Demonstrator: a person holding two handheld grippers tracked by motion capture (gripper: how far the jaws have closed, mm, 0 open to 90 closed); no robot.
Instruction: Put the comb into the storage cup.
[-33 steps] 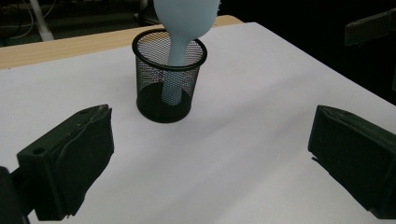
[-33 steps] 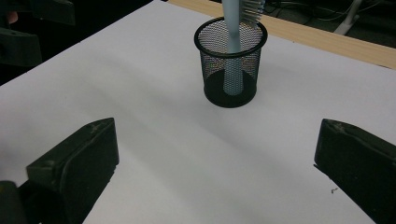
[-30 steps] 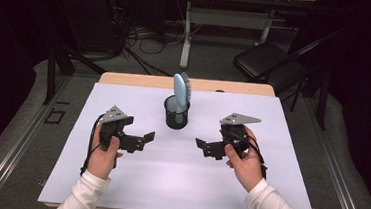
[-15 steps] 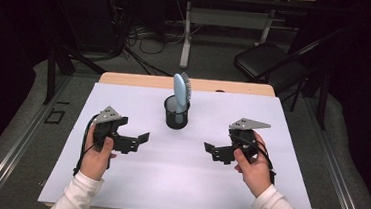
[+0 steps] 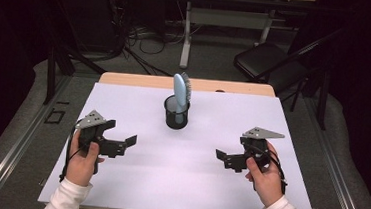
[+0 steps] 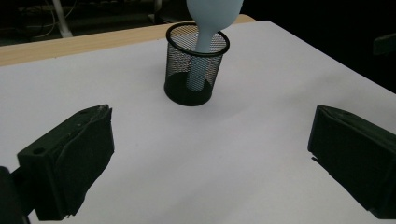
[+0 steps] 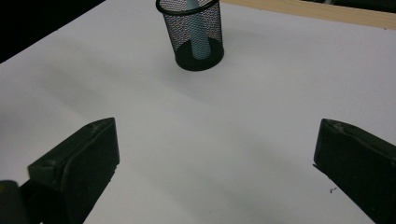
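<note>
A black mesh cup (image 5: pixel 176 115) stands upright near the middle back of the white table, with a light blue hairbrush (image 5: pixel 180 90) standing handle-down in it, bristles facing right. The cup (image 6: pixel 196 65) and brush handle (image 6: pixel 201 51) lie ahead in the left gripper view; the same cup (image 7: pixel 192 35) lies ahead in the right gripper view. My left gripper (image 5: pixel 126 145) hovers at the table's left, open and holding nothing. At the right my right gripper (image 5: pixel 221 158) is open and bare too. Both point inward toward the centre.
The white table sheet (image 5: pixel 182 179) has a bare wooden strip (image 5: pixel 125 78) along its back edge. Beyond it stand a table leg (image 5: pixel 185 34), floor cables (image 5: pixel 138 35) and a black chair (image 5: pixel 269 61). Metal rails (image 5: pixel 15 141) run along both sides of the table.
Both hands have drawn apart and back toward the front: the left gripper moved left, the right gripper moved right. Both stayed open. The cup and brush have not moved.
</note>
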